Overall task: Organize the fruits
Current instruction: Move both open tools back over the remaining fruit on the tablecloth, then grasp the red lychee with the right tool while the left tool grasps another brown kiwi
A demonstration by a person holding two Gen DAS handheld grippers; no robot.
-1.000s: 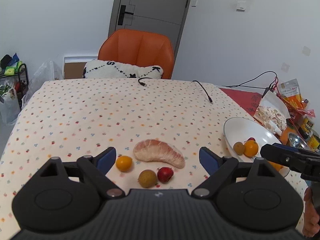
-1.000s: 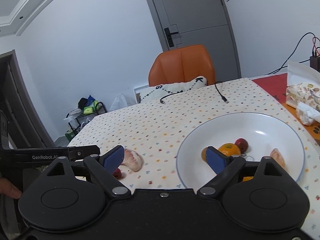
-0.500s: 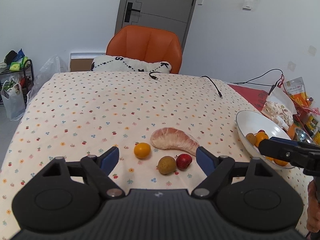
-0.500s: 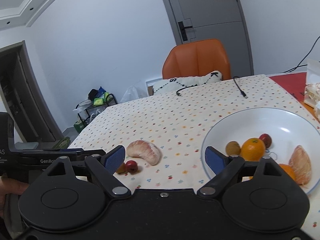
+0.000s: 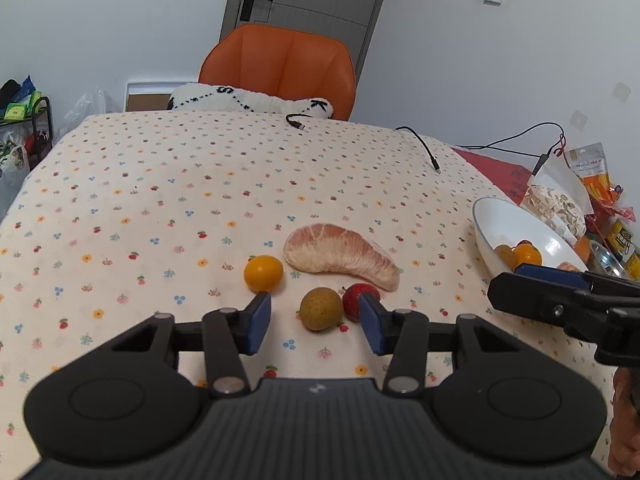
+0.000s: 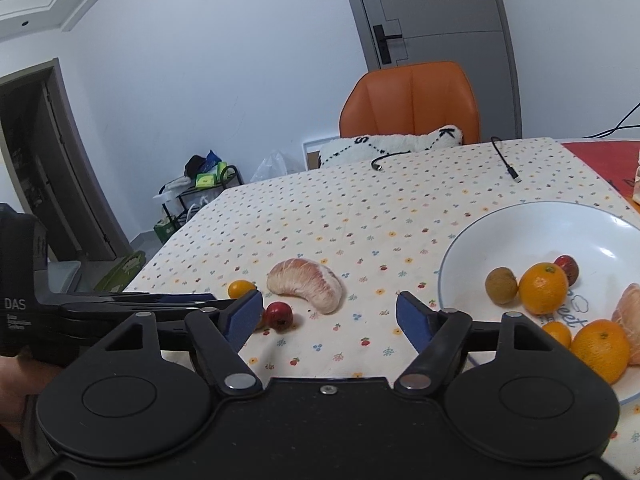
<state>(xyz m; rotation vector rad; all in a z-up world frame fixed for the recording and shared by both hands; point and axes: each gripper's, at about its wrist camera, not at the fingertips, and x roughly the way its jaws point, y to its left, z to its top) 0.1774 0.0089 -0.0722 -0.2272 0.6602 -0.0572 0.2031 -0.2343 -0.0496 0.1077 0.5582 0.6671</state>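
The left gripper [image 5: 315, 322] has just been closing its blue pads. They now sit a small way apart with the brown fruit [image 5: 321, 308] in the gap, and no pad presses on it. The red fruit [image 5: 359, 299] peeks out behind the right pad, partly hidden. At 11 o'clock from the brown fruit lies the small orange fruit [image 5: 263, 273], and at 12 o'clock the peeled pomelo piece [image 5: 340, 255].

The right gripper [image 6: 329, 316] has also been closing a little. Its pads stand wide over bare tablecloth [image 6: 360, 220] and hold nothing.

In the right wrist view the left tool's side reads "DAS"; the smaller print below is too tiny to read. At 3 o'clock the white plate [image 6: 460, 252] holds oranges and small fruits, and blue letters ending "eet" are half covered. Its right edge is cut off.
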